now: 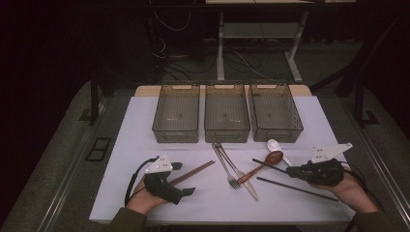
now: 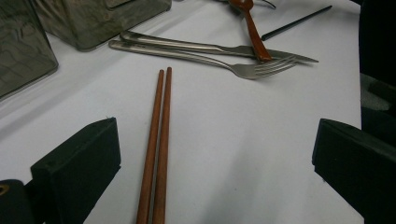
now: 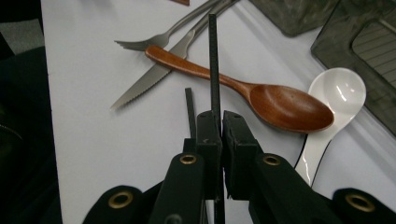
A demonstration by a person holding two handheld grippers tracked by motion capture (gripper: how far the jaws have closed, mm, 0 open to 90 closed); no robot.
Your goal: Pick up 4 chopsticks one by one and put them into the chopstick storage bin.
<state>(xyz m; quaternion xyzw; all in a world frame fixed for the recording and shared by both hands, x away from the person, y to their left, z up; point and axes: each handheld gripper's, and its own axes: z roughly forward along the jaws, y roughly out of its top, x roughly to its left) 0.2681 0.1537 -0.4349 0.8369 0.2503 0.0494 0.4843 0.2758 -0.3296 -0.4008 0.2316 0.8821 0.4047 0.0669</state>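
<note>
Right gripper view: black chopstick pinched between clenched jaws.
It runs forward over the wooden spoon; the left gripper, released, straddles the brown chopsticks on the table.

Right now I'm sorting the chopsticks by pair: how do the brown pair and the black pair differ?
The brown chopsticks lie side by side, touching, on the table; the black chopsticks are split apart. Both brown ones rest untouched between the open left claw; one black stick is pinched in the shut right claw, its tip over the wooden spoon. Both pairs are slim and straight.
</note>
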